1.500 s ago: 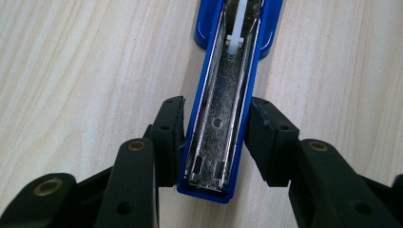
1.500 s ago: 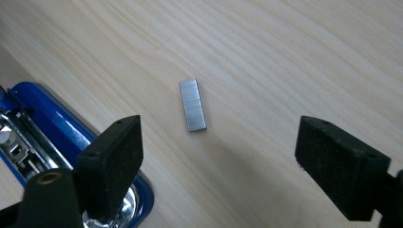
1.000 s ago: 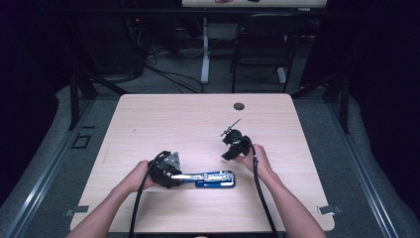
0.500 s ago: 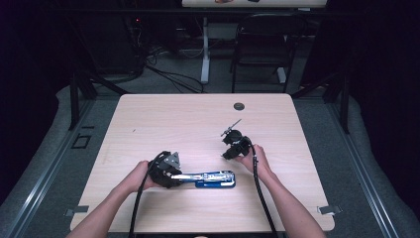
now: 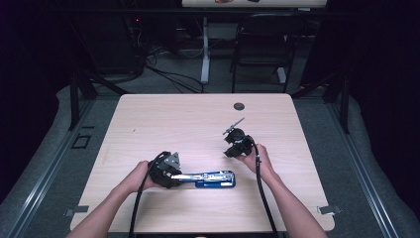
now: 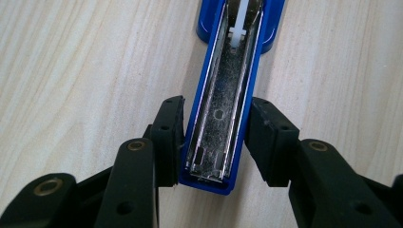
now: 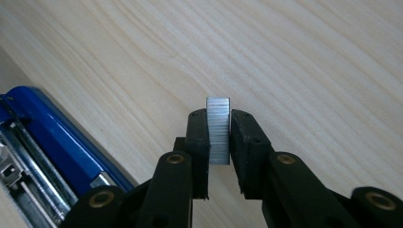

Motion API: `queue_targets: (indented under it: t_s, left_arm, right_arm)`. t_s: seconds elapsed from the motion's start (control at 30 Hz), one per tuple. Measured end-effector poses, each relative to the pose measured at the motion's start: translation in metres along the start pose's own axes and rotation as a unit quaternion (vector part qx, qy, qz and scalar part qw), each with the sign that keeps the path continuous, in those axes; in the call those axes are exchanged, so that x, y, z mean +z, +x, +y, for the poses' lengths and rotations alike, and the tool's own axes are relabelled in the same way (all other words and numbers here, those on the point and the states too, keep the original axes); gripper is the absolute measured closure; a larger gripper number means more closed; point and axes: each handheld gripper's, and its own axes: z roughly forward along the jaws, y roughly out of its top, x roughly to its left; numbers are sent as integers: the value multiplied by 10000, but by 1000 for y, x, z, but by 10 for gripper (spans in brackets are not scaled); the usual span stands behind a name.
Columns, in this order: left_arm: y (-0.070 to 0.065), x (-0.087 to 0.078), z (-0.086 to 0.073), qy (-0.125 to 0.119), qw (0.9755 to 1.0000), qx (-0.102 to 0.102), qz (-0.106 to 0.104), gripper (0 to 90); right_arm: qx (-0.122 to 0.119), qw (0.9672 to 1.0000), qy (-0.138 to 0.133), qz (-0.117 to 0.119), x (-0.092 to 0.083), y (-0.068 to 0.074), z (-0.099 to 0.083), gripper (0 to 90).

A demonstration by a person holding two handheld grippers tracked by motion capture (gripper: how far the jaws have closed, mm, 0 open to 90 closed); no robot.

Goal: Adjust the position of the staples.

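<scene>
A blue stapler (image 5: 210, 178) lies flipped open along the near part of the wooden table (image 5: 163, 119), its metal staple channel (image 6: 223, 109) facing up. My left gripper (image 5: 171, 174) is shut on the stapler's left end, with a pad pressed against each blue side (image 6: 216, 137). Farther right and a little beyond it, my right gripper (image 5: 232, 148) holds a short silver strip of staples (image 7: 218, 111) upright between its pads (image 7: 219, 137). Its jaws have just been closing on that strip. The open stapler (image 7: 52, 137) lies at the lower left in the right gripper view.
A round black grommet (image 5: 239, 106) sits in the tabletop near the far edge. Beyond the table stand a dark chair (image 5: 262, 44) and a desk leg with cables on the floor. Bare wood lies left, right and beyond the grippers.
</scene>
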Motion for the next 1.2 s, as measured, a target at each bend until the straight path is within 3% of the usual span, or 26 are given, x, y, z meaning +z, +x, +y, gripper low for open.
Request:
queue_targets:
  t_s: [0.4,0.5,0.77,1.1,1.2]
  left_arm:
    - [0,0,0,3,10000,24,-27,587]
    - [0,0,0,-14,10000,29,-5,589]
    - [0,0,0,-17,10000,34,-13,590]
    - [0,0,0,-10,10000,37,-17,590]
    - [0,0,0,1,10000,45,-20,591]
  right_arm:
    - [162,9996,-226,-67,-34,0,-11,784]
    - [289,9988,-400,-71,-40,1,-16,784]
    - [326,9987,-371,-148,-49,3,-25,784]
    - [444,9987,45,-240,-47,10,-49,784]
    - [343,9988,235,-242,-46,10,-57,783]
